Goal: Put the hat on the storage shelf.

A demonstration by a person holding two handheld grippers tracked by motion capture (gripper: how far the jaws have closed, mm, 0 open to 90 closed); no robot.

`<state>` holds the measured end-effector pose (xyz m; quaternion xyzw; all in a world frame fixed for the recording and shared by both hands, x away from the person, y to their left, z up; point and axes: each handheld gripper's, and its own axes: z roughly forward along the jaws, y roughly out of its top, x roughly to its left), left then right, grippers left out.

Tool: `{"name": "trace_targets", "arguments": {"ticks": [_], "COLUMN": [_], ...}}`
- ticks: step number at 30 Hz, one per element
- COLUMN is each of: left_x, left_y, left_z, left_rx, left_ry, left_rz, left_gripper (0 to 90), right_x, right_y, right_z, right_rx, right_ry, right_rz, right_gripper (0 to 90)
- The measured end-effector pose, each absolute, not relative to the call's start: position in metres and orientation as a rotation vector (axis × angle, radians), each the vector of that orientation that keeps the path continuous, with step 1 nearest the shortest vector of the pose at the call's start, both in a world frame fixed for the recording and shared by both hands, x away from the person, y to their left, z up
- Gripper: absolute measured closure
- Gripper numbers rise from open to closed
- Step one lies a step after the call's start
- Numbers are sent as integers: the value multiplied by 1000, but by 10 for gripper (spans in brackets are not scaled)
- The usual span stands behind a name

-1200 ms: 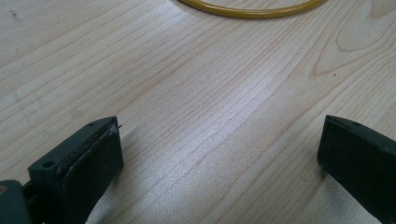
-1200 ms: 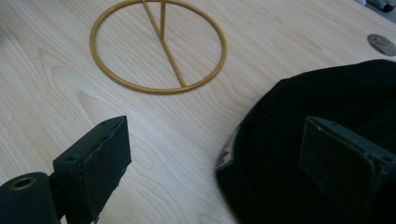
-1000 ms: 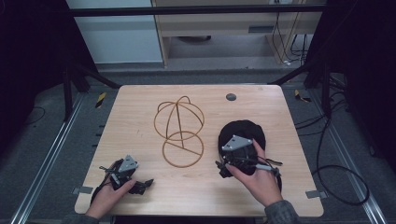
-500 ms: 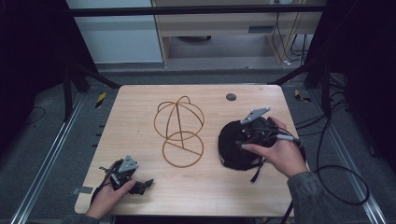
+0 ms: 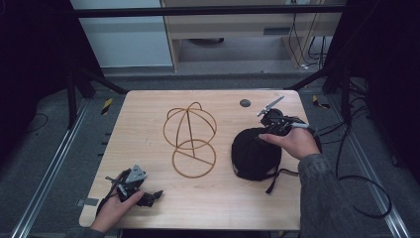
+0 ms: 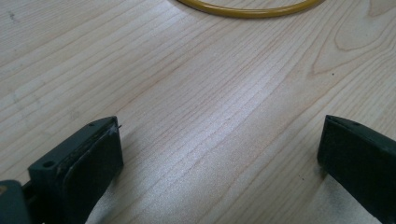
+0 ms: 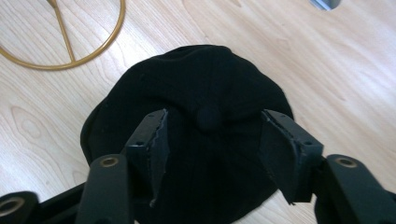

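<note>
Right claw (image 7: 212, 154) has just been closing, jaws half apart astride the black cap (image 7: 187, 93) near the desk's right edge; my pinch may snag only loose cloth and slip.

Right gripper (image 5: 265, 130) tips hidden behind the hand, over the black cap's (image 5: 255, 152) far edge. Cap's near part cut off by right gripper view's bottom edge. Small dark disc (image 5: 245, 103) beyond cap: too small to identify.

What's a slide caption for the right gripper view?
Right gripper closing over the button atop a black fabric cap on the wooden table, gold wire stand beyond.
</note>
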<state>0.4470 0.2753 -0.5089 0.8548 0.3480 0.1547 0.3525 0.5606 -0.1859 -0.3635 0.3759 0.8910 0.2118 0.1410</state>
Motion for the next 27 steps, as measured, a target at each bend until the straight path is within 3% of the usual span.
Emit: {"name": "trace_targets", "arguments": {"ticks": [10, 16, 22, 27], "left_x": [446, 447, 447, 447], "left_y": [275, 275, 275, 275], "left_z": [-509, -509, -509, -509], "left_rx": [2210, 2211, 2211, 2211], "left_ry": [904, 902, 902, 901], "left_rz": [399, 398, 398, 398], "left_gripper": [0, 0, 0, 0], "right_x": [574, 577, 577, 573], "right_y": [-174, -173, -172, -175], "right_z": [-376, -382, -383, -379], "right_rx": [1139, 1145, 1131, 1099], "right_ry": [2605, 2641, 2660, 2658], "right_rz": [550, 519, 518, 544], "right_gripper": [374, 491, 707, 723]}}
